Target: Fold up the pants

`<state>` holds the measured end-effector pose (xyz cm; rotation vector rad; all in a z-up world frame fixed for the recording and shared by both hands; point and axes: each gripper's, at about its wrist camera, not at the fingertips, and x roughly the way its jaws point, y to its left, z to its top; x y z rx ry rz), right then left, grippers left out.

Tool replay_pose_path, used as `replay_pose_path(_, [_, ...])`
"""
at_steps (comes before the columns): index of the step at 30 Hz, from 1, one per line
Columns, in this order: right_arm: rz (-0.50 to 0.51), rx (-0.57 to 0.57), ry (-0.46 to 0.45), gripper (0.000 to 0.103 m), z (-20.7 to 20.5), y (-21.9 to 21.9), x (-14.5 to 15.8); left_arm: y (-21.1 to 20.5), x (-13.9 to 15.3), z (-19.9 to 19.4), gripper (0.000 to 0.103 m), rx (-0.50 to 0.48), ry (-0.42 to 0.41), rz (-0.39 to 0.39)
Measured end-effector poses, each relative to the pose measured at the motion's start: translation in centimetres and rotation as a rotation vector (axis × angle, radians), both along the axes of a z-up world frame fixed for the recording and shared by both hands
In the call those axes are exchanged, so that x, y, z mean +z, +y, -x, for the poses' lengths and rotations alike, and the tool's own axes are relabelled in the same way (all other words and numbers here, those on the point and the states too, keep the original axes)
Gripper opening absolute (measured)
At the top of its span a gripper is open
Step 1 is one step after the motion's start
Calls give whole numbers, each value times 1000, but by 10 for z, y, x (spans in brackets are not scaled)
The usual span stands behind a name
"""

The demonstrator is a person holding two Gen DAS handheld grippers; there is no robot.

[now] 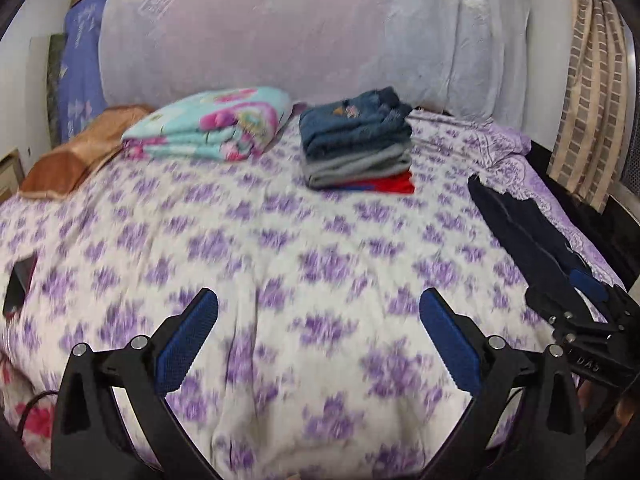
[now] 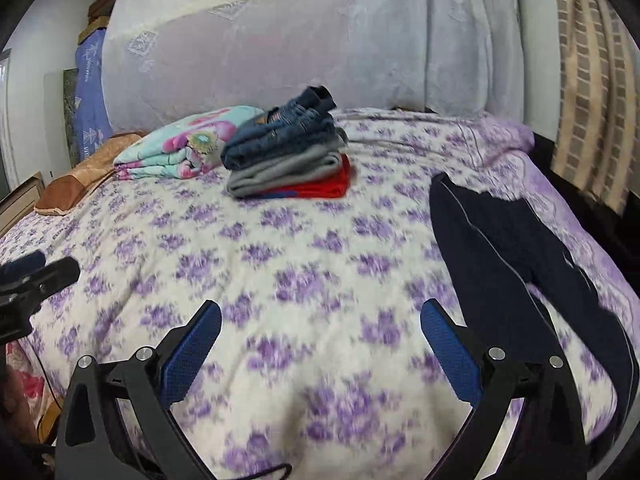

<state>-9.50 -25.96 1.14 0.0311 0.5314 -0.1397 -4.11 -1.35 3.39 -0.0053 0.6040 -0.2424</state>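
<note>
Dark navy pants (image 2: 516, 264) lie unfolded along the right side of the bed, also seen in the left wrist view (image 1: 528, 240). My right gripper (image 2: 320, 344) is open and empty, hovering over the floral bedspread just left of the pants. My left gripper (image 1: 318, 332) is open and empty over the middle of the bed. The right gripper's body (image 1: 588, 316) shows at the right edge of the left wrist view, next to the pants. The left gripper's body (image 2: 36, 280) shows at the left edge of the right wrist view.
A stack of folded clothes, jeans on grey on red (image 1: 356, 144), sits at the back of the bed. A folded floral blanket (image 1: 212, 124) and a brown pillow (image 1: 76, 152) lie to its left. A phone (image 1: 18, 284) lies at the left edge. A curtain (image 1: 592, 80) hangs right.
</note>
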Motion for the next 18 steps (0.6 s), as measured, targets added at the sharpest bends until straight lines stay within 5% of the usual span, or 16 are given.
replay_pose_path(18, [19, -78, -24, 100, 26, 1, -5, -12, -10, 22, 98, -10, 7, -56])
